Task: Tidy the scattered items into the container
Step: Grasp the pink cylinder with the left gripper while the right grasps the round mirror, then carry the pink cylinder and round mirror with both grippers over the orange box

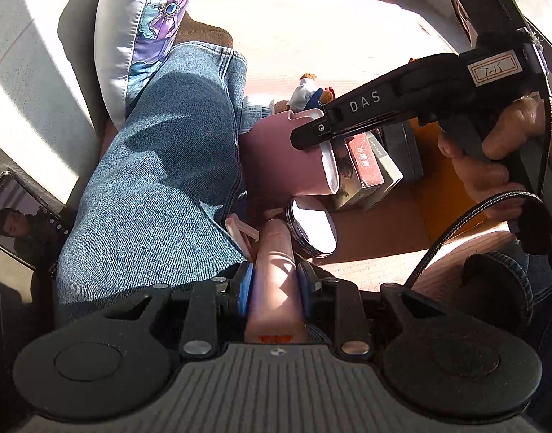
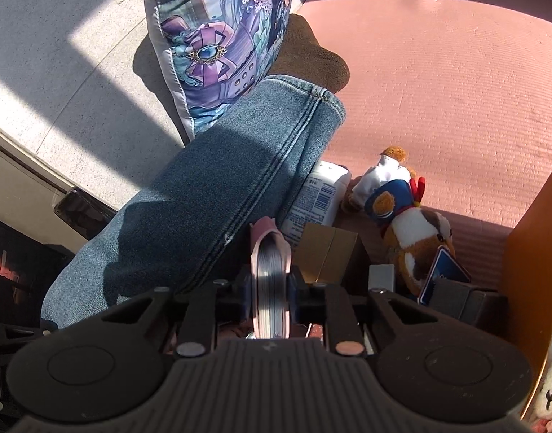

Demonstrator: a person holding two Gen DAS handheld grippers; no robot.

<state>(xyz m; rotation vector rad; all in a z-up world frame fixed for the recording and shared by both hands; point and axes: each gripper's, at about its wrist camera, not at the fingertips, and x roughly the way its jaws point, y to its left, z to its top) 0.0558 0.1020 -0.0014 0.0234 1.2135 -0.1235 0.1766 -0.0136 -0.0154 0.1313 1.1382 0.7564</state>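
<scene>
Here, the pink bottle (image 1: 274,270) sits pinched between my left gripper (image 1: 274,283) fingers, low near my knee, while my right gripper (image 2: 271,288) fingers clamp the pink container's rim (image 2: 265,238), probably steadying it for the drop.

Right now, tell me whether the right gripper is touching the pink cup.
Touching. The right wrist view shows the right gripper with both pads pressed on the pink cup wall; the left wrist view shows it on the rim.
</scene>
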